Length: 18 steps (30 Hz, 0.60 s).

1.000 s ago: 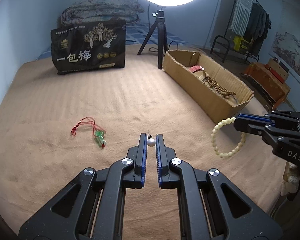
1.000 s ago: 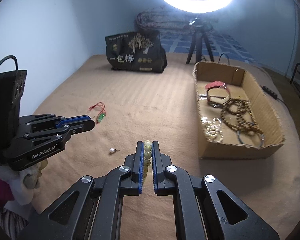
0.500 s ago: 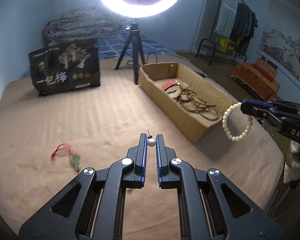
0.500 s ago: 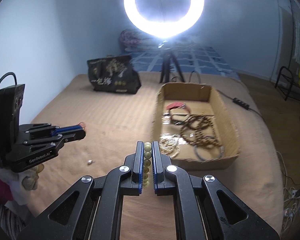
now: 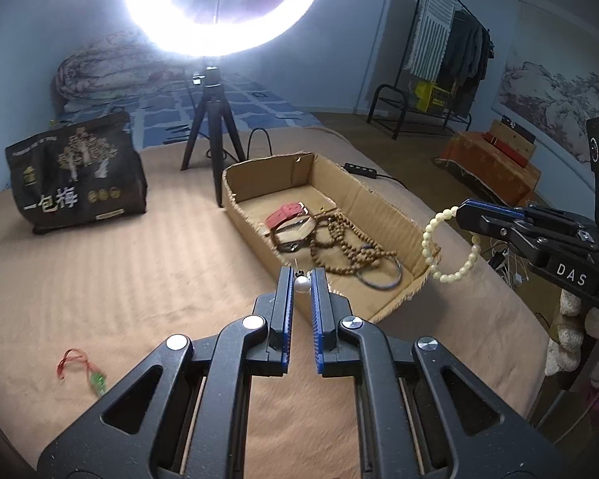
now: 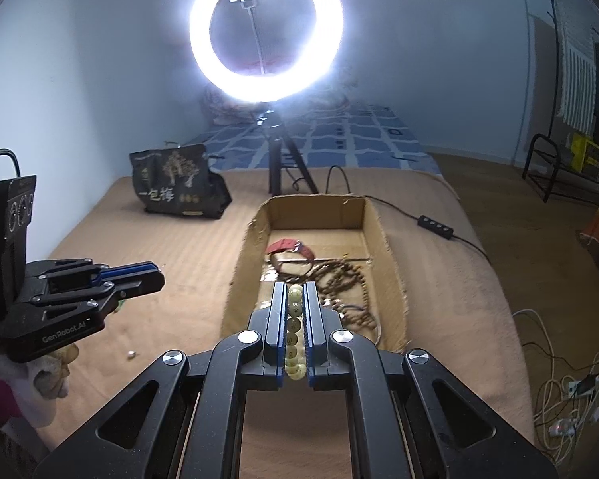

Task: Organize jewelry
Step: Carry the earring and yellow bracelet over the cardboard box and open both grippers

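My left gripper [image 5: 300, 279] is shut on a small pearl earring [image 5: 302, 284], held at the near edge of the open cardboard box [image 5: 383, 203]. My right gripper [image 6: 295, 295] is shut on a pale yellow bead bracelet [image 6: 294, 307], which hangs from its tip in the left wrist view [image 5: 447, 247] over the box's near right corner. The box [image 6: 255, 235] holds brown bead strings [image 5: 347, 243], a red strap [image 5: 285, 212] and bangles. A red-corded green pendant [image 5: 94, 377] lies on the tan blanket at the near left. Another small pearl [image 6: 131, 354] lies on the blanket.
A black printed bag [image 5: 76, 175] stands at the back left. A ring light on a tripod [image 5: 213, 135] stands behind the box. A power strip [image 6: 435, 225] and cable lie right of the box. The bed edge drops to the floor on the right.
Both grippers have risen and moved toward the box with their loads. The pearl earring now sits at the box's near edge and the bracelet hangs over its near right corner.
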Tool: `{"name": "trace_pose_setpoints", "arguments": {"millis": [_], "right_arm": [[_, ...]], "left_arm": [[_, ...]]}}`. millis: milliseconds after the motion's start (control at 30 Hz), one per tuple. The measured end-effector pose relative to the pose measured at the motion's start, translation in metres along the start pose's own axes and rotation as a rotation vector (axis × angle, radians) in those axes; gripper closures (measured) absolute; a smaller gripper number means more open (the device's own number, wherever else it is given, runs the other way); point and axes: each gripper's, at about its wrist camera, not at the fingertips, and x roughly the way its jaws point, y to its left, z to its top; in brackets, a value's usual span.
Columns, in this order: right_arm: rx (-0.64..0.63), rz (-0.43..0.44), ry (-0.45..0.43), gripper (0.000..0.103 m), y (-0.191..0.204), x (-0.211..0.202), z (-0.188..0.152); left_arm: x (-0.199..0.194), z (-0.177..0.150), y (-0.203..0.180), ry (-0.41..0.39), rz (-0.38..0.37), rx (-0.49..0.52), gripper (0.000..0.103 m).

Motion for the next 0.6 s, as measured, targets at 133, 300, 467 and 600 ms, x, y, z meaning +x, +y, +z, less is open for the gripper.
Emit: {"name": "trace_pose_setpoints", "arguments": {"millis": [133, 300, 467, 600], "right_arm": [[0.013, -0.012, 0.002, 0.097, -0.01, 0.009, 0.004], [0.032, -0.028, 0.007, 0.097, -0.022, 0.021, 0.006], [0.047, -0.034, 0.022, 0.097, -0.03, 0.033, 0.006], [0.052, -0.037, 0.033, 0.097, -0.035, 0.039, 0.005]], "left_arm": [[0.014, 0.01, -0.006, 0.0, 0.001, 0.006, 0.096], [0.03, 0.018, -0.013, 0.006, 0.007, 0.018, 0.096], [0.047, 0.023, -0.017, 0.018, 0.012, 0.024, 0.096], [0.059, 0.026, -0.017, 0.033, 0.019, 0.013, 0.096]]}}
